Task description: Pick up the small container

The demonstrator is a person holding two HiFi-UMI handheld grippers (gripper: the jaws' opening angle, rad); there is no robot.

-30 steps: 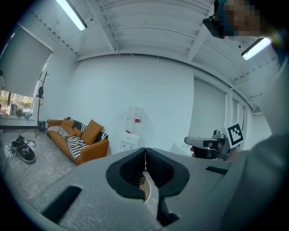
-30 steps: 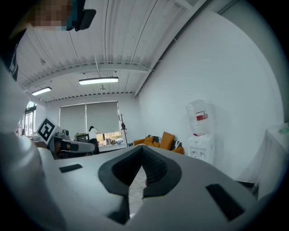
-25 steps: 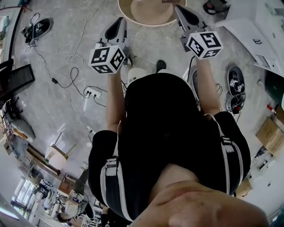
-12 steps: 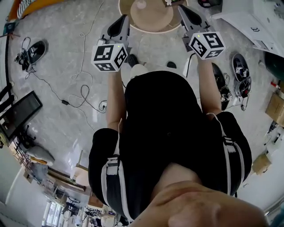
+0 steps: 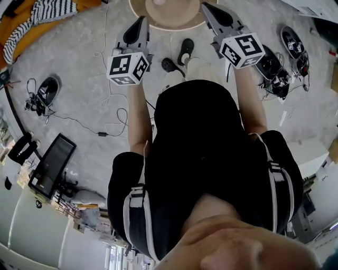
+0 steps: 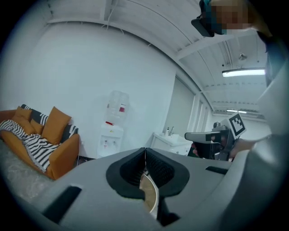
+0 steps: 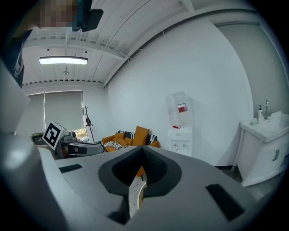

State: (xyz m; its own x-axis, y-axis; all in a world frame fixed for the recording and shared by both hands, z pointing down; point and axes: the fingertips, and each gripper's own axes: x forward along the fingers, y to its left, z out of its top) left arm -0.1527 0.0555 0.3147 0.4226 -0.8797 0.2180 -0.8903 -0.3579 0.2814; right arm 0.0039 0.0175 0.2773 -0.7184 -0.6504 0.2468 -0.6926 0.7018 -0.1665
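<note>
Both grippers are held up level in front of the person, pointing across the room. My left gripper (image 5: 141,22) is shut with nothing between its jaws; in the left gripper view its jaws (image 6: 145,155) meet along a seam. My right gripper (image 5: 207,7) is shut and empty too, its jaws (image 7: 143,155) pressed together. Beyond both tips, a round beige table (image 5: 174,22) shows at the top edge of the head view. A small pale round object (image 5: 158,2) sits on it, cut off by the edge; I cannot tell whether it is the container.
Cables (image 5: 113,113), a dark monitor (image 5: 50,166) and equipment (image 5: 274,66) lie on the grey floor. An orange sofa with a striped blanket (image 6: 38,142), a water dispenser (image 6: 113,124) and a sink cabinet (image 7: 266,146) stand along the white walls.
The head view has swung: the table slid toward the top edge, the striped sofa came in at upper left. Both grippers stay raised and shut.
</note>
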